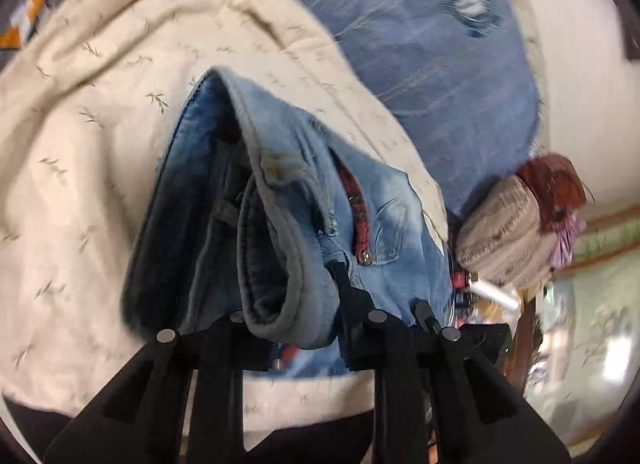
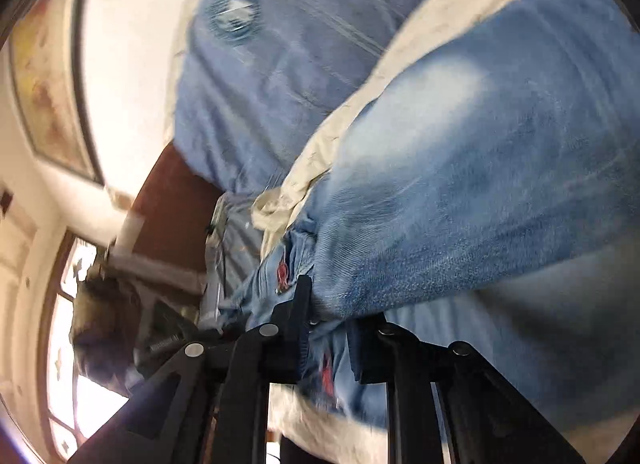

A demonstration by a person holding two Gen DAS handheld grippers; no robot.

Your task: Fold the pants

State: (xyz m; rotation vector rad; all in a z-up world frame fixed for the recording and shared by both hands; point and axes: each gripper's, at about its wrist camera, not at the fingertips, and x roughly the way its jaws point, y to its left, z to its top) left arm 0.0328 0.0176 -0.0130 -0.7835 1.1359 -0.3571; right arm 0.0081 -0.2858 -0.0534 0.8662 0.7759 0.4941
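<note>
Black left gripper (image 1: 304, 324) at the bottom of the left wrist view, clenched on the waist end of the light blue jeans (image 1: 304, 203): thick grey-blue waistband rolled between the two fingers, right finger (image 1: 352, 304) pressed against the denim beside the pocket. Jeans bunched and lifted toward the lens, doubled over into several layers, a strip of red plaid lining showing at the pocket opening. Underneath and around, cream quilt (image 1: 100, 123) printed with small leaf sprigs, rumpled, with a knotted lump at the top. Beyond it, blue pillow (image 1: 420, 63) with a stitched round patch, lying against the pale wall. To the right, a beige and red bundle (image 1: 516, 223) by the quilt's edge, blurred.

Black right gripper (image 2: 326, 328) low in the right wrist view, likewise closed tight on denim: a fold of the jeans (image 2: 480, 163) pinched between its fingers, left finger (image 2: 298, 304) dark against the cloth, a fleck of red just beside it. Faded leg spread wide across the right of that view, over a band of the quilt (image 2: 360, 103). Same pillow (image 2: 280, 43) behind. Framed picture (image 2: 44, 83) on the wall at left; everything smeared by motion.
</note>
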